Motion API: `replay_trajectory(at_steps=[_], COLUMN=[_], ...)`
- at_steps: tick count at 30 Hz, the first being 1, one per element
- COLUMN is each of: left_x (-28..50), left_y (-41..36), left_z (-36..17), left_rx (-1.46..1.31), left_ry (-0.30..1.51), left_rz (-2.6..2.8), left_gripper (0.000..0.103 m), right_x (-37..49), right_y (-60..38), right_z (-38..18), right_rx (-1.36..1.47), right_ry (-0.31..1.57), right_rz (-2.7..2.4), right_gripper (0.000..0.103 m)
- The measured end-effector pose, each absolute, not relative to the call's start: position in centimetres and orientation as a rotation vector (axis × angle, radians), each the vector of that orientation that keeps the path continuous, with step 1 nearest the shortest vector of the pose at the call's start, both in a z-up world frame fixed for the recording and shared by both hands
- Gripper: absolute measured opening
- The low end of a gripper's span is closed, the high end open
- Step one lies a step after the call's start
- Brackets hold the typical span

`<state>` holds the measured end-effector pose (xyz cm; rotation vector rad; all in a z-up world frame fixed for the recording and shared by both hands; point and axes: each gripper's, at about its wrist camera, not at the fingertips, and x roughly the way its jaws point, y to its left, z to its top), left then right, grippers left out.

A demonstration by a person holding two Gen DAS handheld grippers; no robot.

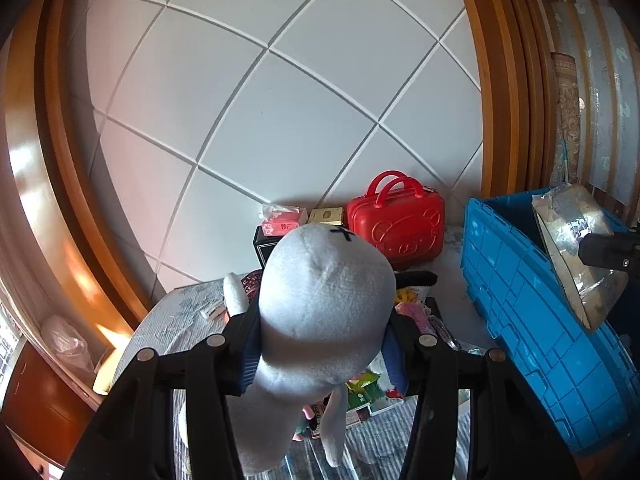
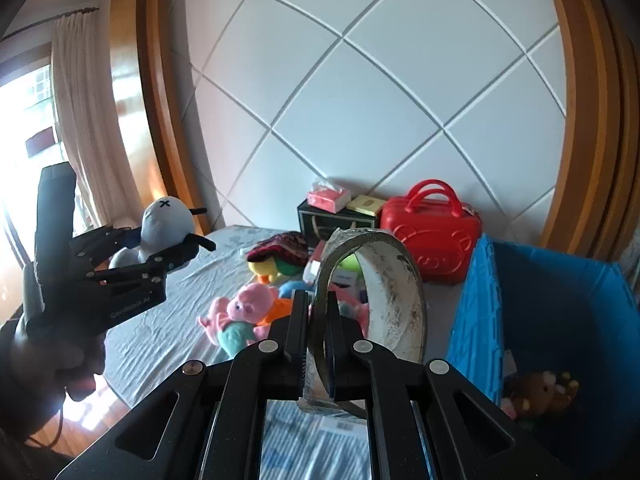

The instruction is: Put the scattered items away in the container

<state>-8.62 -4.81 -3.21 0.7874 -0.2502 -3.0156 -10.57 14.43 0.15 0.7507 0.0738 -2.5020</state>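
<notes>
Support surface: bed (image 2: 168,312) with a pale grey, wrinkled sheet; a striped cover shows below the right claw (image 2: 318,320)

Lying on it, ahead of the right claw:
- pink plush (image 2: 244,310) over a teal plush (image 2: 236,336), just left of the fingertips
- yellow plush (image 2: 264,268) beyond those, with a dark patterned cloth (image 2: 280,246) behind it
- black box (image 2: 320,220) at the wall, carrying a pink tissue pack (image 2: 326,198) and a yellowish box (image 2: 366,204)
- red case (image 2: 432,240) right of the black box, upright, handles up
- blue crate (image 2: 472,300) to the right of the claw; side wall beside the red case, touching or not cannot be told
</notes>
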Motion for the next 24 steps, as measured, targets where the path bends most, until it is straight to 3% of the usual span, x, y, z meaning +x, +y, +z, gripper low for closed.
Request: replay_trajectory(at_steps=[24], left_x=[-12.0], left_y=[11.5], left_z=[-0.9], left_rx=[0.788], left_ry=[-0.362], left_rz=[-3.224], left_gripper=[0.05], right_x=[-8.3], right_y=[29.8], right_z=[0.8], right_rx=[0.789], right_ry=[-0.057], right_rz=[-2.698], right_gripper=[0.007])
